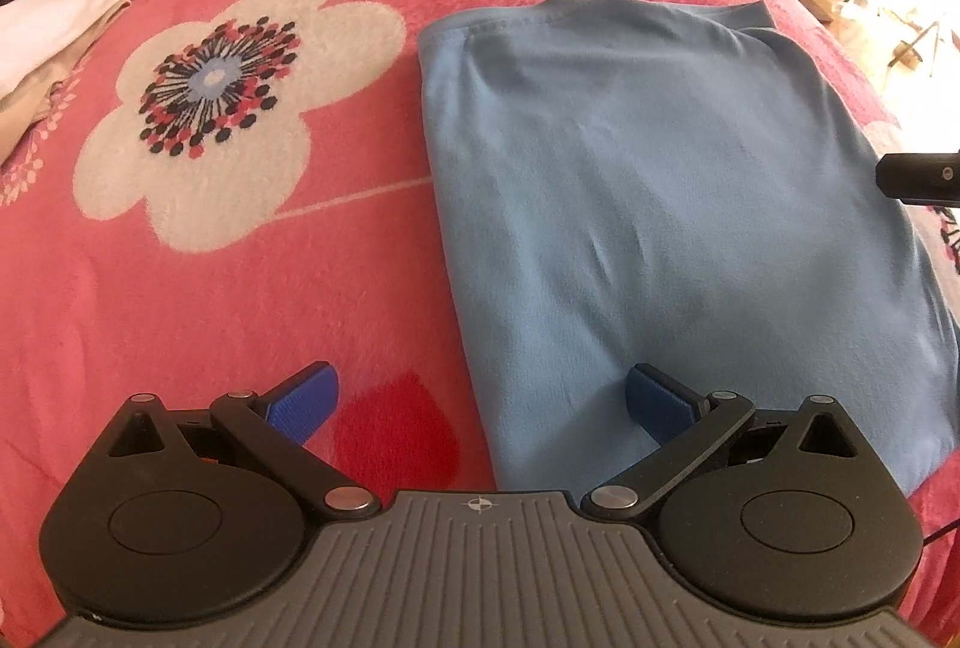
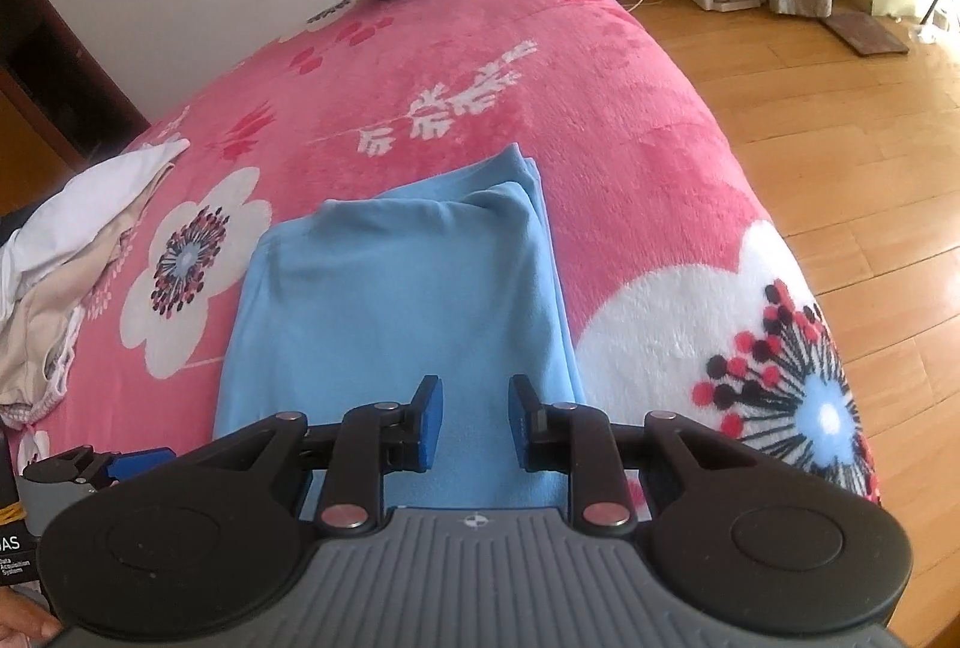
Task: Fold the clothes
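Blue garment, folded, is seen at 1 o'clock on the pink blanket; the left gripper is spread wide, empty. From the right wrist, the right gripper is parted slightly above it, nothing held.

I see a fuzzy, matt fleece blanket under a smooth, soft blue cloth. My left claw is matt black plastic with ribbed blue pads and shiny metal pins. The floor is glossy wood.
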Demonstrator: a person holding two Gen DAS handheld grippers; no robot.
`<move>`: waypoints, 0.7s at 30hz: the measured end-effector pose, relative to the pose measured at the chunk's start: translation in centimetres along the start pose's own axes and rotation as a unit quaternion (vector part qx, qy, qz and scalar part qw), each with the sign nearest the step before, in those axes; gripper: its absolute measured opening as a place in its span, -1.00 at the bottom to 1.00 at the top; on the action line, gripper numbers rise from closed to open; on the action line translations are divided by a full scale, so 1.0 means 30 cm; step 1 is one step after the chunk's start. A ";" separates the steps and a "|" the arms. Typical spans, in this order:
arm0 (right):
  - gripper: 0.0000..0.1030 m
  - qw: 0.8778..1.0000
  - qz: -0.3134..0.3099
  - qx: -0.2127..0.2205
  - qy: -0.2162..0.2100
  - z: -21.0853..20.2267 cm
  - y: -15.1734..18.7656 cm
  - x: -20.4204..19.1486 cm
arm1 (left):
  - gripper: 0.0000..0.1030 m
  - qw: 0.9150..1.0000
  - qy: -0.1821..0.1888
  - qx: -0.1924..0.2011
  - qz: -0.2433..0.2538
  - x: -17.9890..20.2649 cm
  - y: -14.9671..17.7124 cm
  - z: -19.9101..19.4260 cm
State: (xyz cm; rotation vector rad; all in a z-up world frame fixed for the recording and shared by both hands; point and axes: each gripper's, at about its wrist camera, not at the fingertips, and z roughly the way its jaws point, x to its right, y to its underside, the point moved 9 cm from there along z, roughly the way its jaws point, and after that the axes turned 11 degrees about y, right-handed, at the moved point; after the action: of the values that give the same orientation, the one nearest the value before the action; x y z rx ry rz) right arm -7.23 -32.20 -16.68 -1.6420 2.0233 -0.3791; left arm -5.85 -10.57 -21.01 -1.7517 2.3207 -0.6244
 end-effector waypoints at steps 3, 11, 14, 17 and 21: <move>-0.48 1.000 0.001 0.000 0.000 -0.001 -0.001 0.002 | 1.00 1.000 -0.002 -0.001 -0.001 0.002 0.000 0.001; -0.48 1.000 -0.002 -0.002 -0.001 0.004 0.002 -0.006 | 1.00 1.000 -0.010 0.003 0.008 0.011 -0.002 -0.003; -0.48 1.000 -0.003 -0.004 -0.002 0.007 0.005 -0.012 | 1.00 1.000 -0.010 0.003 0.008 0.011 -0.004 -0.003; -0.48 1.000 -0.005 -0.006 -0.002 0.011 0.007 -0.018 | 1.00 1.000 -0.009 0.003 0.006 0.009 -0.005 -0.005; -0.47 1.000 -0.006 -0.007 -0.005 0.014 0.010 -0.024 | 1.00 1.000 -0.009 0.002 0.004 0.010 -0.006 -0.007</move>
State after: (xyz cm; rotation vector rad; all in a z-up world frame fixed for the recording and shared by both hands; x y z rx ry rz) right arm -7.16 -31.40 -17.03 -1.6616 2.0153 -0.3606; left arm -5.87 -10.85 -20.72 -1.7373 2.3129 -0.6075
